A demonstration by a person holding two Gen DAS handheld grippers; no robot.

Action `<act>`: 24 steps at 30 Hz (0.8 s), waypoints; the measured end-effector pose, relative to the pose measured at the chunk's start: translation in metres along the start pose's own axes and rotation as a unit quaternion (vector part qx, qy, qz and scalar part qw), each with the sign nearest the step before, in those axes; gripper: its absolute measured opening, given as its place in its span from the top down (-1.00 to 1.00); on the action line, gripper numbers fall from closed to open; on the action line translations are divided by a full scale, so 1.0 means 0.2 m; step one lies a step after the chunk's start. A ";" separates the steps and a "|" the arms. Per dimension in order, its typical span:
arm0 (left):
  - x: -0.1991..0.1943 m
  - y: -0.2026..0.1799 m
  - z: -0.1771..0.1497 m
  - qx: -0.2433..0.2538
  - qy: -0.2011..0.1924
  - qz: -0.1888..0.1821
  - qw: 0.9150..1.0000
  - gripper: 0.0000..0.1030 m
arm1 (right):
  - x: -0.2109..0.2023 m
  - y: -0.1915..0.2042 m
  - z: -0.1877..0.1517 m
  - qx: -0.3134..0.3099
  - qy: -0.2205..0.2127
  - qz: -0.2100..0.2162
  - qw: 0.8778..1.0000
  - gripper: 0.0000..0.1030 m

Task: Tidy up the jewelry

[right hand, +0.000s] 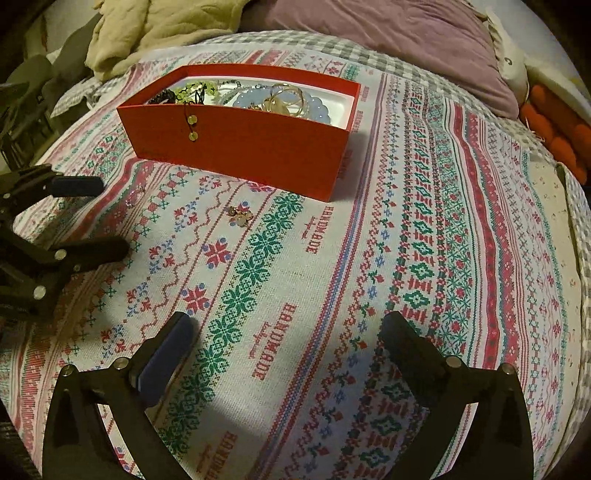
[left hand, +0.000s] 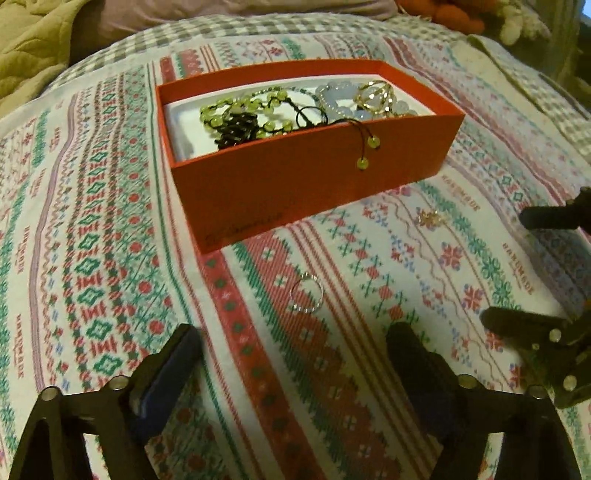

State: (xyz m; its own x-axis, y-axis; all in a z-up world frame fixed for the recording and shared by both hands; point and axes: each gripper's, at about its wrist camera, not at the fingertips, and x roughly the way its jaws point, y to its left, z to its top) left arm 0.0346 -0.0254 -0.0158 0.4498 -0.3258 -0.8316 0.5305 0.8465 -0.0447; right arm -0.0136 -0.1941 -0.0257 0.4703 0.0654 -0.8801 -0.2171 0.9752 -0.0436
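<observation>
Jewelry is gathered in a red box [left hand: 306, 184] that stands on a patterned cloth [left hand: 110, 258] spread over a bed. Inside the box, on a white lining, a green bead necklace [left hand: 236, 110] is seen toward its left end, with pale blue beads [left hand: 343, 107] and gold hoops [left hand: 373, 94] toward its right end. A dark cord with two green beads [left hand: 369, 151] is draped over the near wall of the box and hangs down its outside.

Two pieces are left on the cloth in front of the box: a thin silver ring [left hand: 306, 293], well apart from the box, and a small gold earring [left hand: 428, 218], nearer its right corner. The ring is seen just beyond the left claw [left hand: 295, 354], whose fingers are spread apart with nothing between them. The right claw [right hand: 288, 332] is likewise held wide apart and empty above the cloth, with the earring [right hand: 240, 216] lying further ahead of it and to its left. Neither claw is touching any jewelry. A purple pillow [right hand: 388, 37] and a beige blanket [right hand: 155, 29] are seen behind the box.
</observation>
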 end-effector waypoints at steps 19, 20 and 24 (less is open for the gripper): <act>0.05 -0.02 0.07 0.018 -0.020 -0.027 0.999 0.77 | 0.00 0.00 0.02 -0.003 0.009 0.002 1.000 -1.00; 0.04 -0.02 0.07 0.022 -0.020 -0.024 0.999 0.77 | 0.00 0.00 0.02 -0.002 0.009 0.003 1.000 -1.00; 0.02 -0.02 0.06 0.029 -0.022 -0.014 0.999 0.77 | 0.00 0.00 0.04 -0.001 0.005 0.006 1.000 -1.00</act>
State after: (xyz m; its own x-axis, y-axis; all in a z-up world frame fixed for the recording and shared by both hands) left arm 0.0429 -0.0362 -0.0129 0.4652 -0.3679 -0.8051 0.5835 0.8114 -0.0336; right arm -0.0072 -0.1916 -0.0216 0.4586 0.0739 -0.8856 -0.2241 0.9740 -0.0348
